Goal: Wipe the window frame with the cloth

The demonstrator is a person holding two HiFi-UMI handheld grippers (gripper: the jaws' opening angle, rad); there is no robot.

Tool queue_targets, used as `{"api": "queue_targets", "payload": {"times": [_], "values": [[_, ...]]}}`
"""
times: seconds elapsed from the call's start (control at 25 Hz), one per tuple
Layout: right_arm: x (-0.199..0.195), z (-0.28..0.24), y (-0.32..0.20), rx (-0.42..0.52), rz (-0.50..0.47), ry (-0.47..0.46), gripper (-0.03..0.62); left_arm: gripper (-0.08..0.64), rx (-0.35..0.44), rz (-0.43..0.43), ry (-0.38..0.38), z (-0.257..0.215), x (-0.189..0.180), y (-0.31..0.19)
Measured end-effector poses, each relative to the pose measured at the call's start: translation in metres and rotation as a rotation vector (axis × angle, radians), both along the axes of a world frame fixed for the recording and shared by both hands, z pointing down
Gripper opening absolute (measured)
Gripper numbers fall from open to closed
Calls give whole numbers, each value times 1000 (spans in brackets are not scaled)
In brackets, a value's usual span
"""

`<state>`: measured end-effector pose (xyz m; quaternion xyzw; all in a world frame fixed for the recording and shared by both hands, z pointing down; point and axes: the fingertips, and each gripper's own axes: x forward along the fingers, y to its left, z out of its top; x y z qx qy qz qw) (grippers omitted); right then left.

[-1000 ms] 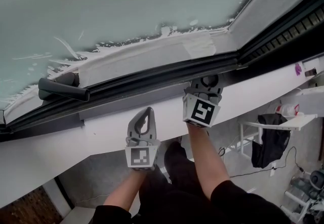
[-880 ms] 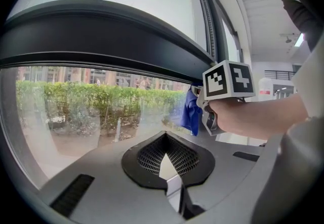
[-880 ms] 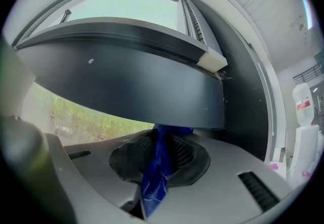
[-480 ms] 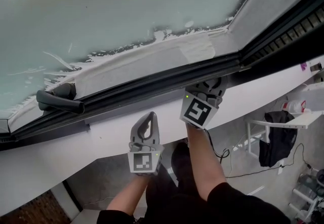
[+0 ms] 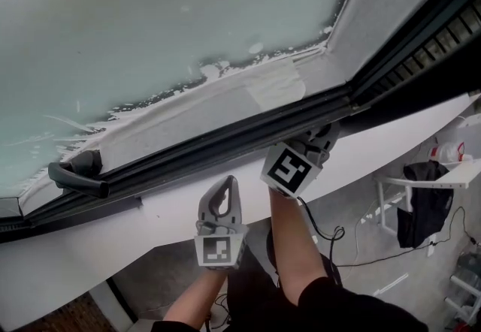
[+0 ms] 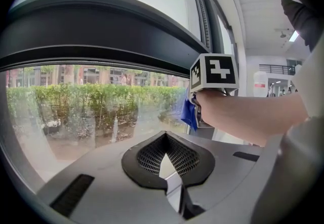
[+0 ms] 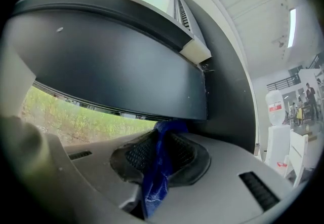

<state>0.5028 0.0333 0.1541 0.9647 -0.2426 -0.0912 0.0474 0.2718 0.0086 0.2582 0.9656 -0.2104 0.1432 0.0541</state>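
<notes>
Cloth (image 7: 157, 172) pinched in my right gripper (image 5: 322, 135) jaws, tip against the dark window frame (image 5: 210, 144) for wiping; left gripper (image 5: 222, 186) jaws together, empty, held clear.

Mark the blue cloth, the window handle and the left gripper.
blue cloth (image 7: 158, 167), right gripper view: the fold pinched between the jaws.
window handle (image 5: 78, 179), head view: middle of the dark lever.
left gripper (image 5: 225, 186), head view: tip of its closed jaws.

The place looked like a lab or office hall. A ceiling strip light (image 7: 292, 28), a water dispenser (image 7: 275, 109) and a cable-strewn grey floor (image 5: 361, 206) marked it.
</notes>
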Motion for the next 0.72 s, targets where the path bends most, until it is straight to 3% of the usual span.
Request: {"api": "queue_targets", "payload": {"times": [0.36,0.72], "values": [[-3,2,-1,40,-35,117,32,3,-21,-1,15,21,0,-6],[-4,16,1,88,-52,133,31,3,100,102,147,24,30,-8]]}}
